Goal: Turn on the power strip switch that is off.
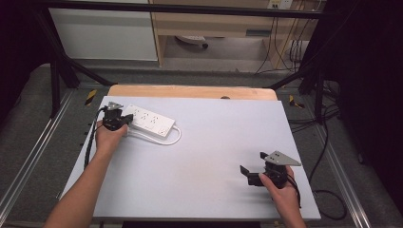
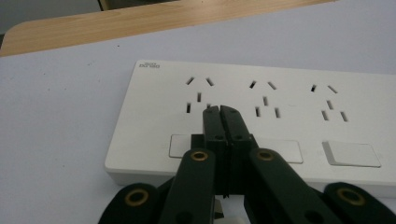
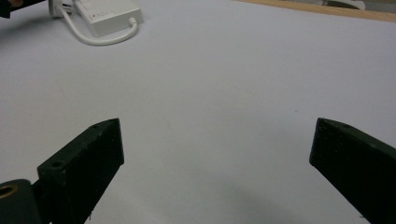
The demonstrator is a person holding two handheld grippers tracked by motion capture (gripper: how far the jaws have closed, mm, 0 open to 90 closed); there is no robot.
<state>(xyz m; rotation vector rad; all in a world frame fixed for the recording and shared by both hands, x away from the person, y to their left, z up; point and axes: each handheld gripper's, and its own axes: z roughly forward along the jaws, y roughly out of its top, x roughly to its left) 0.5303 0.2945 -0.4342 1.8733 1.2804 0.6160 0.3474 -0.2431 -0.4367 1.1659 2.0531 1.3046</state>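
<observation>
Fingers of left gripper [image 2: 220, 109] closed over white power strip [image 2: 280, 100]; right gripper [image 3: 217, 154] fingers wide apart, empty.

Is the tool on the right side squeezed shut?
No, the right tool has its two black jaws standing wide apart over the bare white table.

white power strip [image 1: 148, 119], flat, table's far-left

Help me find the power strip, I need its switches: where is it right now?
The white power strip lies at the table's far left in the high view, directly beneath the closed left gripper, whose tips hover over its sockets.
</observation>
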